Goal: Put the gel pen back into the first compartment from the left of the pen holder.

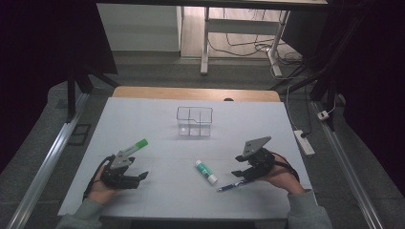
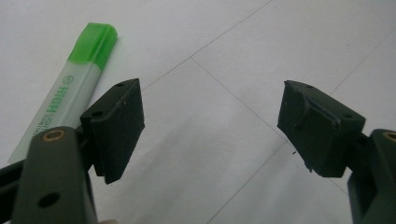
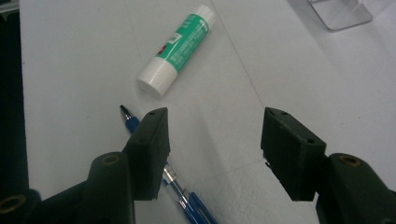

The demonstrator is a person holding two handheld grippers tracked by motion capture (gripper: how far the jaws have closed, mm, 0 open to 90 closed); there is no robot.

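A green-capped highlighter lies on the white table, just outside the left jaw of my left gripper, which is open with bare table between its jaws. A green-and-white glue stick lies near the table's front middle. A blue pen lies beside and partly under the left jaw of my right gripper, which stands open over bare table.
A clear compartmented organizer box stands at the table's middle, beyond the glue stick. The white table top ends at a wooden edge at the back. A power strip lies on the floor to the right.
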